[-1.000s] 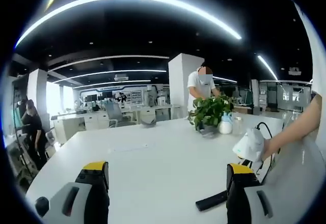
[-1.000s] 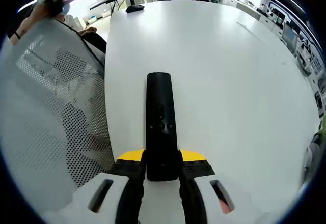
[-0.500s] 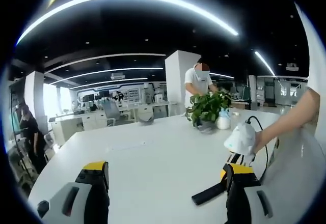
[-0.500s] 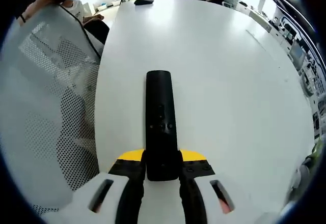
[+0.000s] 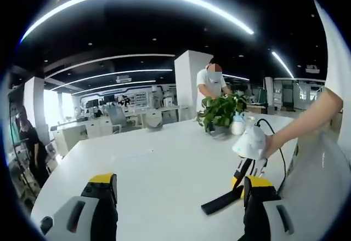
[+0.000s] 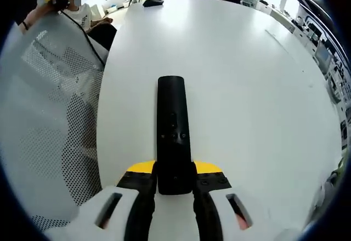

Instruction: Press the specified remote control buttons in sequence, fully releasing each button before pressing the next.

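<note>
A broad, smooth white worktop (image 6: 236,87) spreads ahead of the right gripper's fingers in the right gripper view, and in the left gripper view the same matte white surface (image 5: 159,170) runs out beyond the left gripper's fingers towards an open office with long ceiling light strips. To the left of the right fingers, a white mesh chair back (image 6: 52,126) with a fine perforated pattern sits against the worktop's rounded edge. In the left gripper view a leafy green potted plant (image 5: 220,112) stands far ahead and right of the fingers, with a small white bottle (image 5: 237,125) just beside it. The right gripper (image 6: 174,182), white-bodied with yellow-and-black fingers, is closed narrowly on the near end of the remote control (image 6: 173,131), a slim, flat black bar with rounded corners and small buttons in its middle. Its long axis runs straight forward between the fingers, its far end pointing away over the worktop. From the left gripper view the remote (image 5: 220,201) shows as a dark bar slanting just inside the right-hand finger, held by the other gripper (image 5: 249,153) in a person's hand. The left gripper (image 5: 178,194) has its yellow-tipped fingers spread wide with nothing between them.
</note>
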The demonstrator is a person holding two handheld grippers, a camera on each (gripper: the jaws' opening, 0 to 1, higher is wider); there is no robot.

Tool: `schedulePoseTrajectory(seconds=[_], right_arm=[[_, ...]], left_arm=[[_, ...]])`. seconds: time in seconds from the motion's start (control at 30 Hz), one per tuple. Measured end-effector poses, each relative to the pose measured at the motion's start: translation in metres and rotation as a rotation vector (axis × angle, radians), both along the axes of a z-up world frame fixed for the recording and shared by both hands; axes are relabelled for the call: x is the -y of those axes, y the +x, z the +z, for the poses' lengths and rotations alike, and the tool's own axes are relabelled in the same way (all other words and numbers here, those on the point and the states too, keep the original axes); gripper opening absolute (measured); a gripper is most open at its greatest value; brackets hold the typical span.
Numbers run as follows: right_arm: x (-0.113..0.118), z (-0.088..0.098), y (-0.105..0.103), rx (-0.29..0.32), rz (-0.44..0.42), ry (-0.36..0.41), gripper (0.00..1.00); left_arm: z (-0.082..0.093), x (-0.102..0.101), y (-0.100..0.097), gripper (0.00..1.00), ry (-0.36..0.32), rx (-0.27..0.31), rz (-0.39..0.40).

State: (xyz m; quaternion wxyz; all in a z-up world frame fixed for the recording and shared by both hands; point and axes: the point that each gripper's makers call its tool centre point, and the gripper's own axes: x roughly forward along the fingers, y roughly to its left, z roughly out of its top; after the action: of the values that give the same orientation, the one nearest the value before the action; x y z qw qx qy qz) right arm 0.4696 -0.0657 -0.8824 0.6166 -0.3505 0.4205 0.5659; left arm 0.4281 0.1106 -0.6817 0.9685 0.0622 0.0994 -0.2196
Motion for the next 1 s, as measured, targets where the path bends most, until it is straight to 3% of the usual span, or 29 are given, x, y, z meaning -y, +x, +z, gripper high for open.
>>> schedulePoseTrajectory(seconds=[0.53,1.0], right_arm=[[-0.008,0.007,0.01,-0.019,0.003,0.004,0.24],[-0.009,0.007,0.025,-0.042,0.008,0.01,0.24]], left_arm=[[-0.007,0.005,-0.001,1.0,0.017,-0.032,-0.028],[-0.014,0.011,-0.003,1.0,0.083,-0.05,-0.061]])
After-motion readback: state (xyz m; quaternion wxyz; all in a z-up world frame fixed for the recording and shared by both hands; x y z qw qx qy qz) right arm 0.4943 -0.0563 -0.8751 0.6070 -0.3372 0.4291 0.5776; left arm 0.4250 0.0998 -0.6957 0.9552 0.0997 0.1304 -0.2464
